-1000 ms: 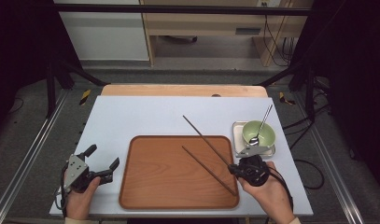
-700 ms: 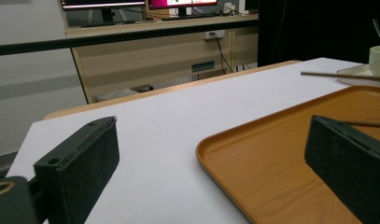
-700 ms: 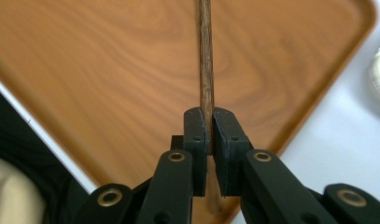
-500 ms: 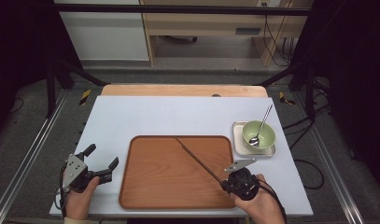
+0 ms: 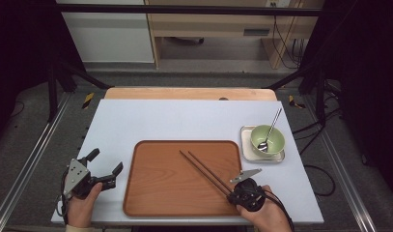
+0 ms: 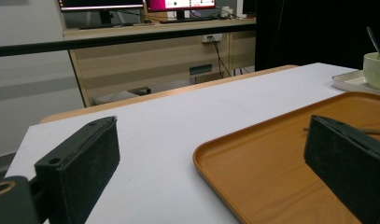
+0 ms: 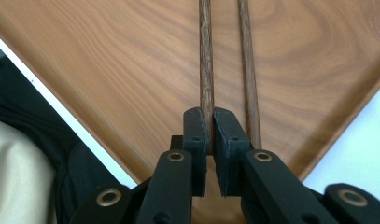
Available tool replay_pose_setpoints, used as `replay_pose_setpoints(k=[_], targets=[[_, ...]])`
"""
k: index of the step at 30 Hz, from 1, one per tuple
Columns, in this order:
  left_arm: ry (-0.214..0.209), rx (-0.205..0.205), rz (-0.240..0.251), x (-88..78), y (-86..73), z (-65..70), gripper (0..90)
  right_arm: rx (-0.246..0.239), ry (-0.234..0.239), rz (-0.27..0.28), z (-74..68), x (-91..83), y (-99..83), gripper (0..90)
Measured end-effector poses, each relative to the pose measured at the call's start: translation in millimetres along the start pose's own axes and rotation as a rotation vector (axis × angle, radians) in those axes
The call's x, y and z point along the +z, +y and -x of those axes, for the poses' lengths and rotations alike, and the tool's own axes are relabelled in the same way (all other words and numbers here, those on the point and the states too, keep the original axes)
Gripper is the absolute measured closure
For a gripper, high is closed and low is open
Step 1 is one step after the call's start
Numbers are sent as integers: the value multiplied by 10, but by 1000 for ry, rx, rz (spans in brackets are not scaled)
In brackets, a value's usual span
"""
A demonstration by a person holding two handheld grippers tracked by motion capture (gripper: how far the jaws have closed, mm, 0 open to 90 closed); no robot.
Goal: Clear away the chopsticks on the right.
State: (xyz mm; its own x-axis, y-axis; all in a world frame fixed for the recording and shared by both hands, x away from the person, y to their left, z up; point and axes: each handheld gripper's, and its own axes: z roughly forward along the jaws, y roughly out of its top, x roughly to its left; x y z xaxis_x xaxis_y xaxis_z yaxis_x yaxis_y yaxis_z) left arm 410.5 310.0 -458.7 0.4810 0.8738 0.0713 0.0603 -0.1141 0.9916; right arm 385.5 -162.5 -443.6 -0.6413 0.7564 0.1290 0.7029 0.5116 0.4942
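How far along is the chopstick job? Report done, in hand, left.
Done: one chopstick lies on the wooden tray.
In hand: the right gripper is clamped on the second chopstick, low over the tray.
Left: releasing it. The left gripper waits open beside the tray.

White tabletop [image 5: 175, 121] sits on a wooden board [image 5: 189, 93] that shows along the far edge. Green bowl [image 5: 267, 139] on a small pale square tray [image 5: 247, 145], right of centre; metal spoon [image 5: 270, 129] stands in the bowl, handle leaning up and away. Metal rails [image 5: 32, 159] run down both sides of the table. Behind: white cabinet [image 5: 105, 31], wooden desk [image 6: 145, 56] with monitors [image 6: 178, 5] on top, cables [image 5: 283, 34] hanging at right.
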Motion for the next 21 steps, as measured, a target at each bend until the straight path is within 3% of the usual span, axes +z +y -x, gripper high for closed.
replay_pose_setpoints(k=[3,5,9,13,16,18,19,21], targets=[[-4,-1,-2,-7,11,2,32,3,14,45,29,-11,2,770],[-2,3,-7,-13,18,1,32,-8,36,99,59,-33,5,750],[-4,-6,-18,-14,44,34,37,-8,31,210,149,-42,6,668],[-23,-3,-37,-3,95,100,38,3,-11,364,297,7,8,490],[-43,7,-72,24,146,179,41,3,-32,441,369,-8,-3,380],[-54,-3,-106,44,181,231,46,-2,-57,475,396,-24,-36,315],[-40,-1,-120,45,207,258,49,8,-64,485,404,-26,-53,273],[-55,-17,-126,53,268,301,62,16,-76,498,422,-31,-79,210]])
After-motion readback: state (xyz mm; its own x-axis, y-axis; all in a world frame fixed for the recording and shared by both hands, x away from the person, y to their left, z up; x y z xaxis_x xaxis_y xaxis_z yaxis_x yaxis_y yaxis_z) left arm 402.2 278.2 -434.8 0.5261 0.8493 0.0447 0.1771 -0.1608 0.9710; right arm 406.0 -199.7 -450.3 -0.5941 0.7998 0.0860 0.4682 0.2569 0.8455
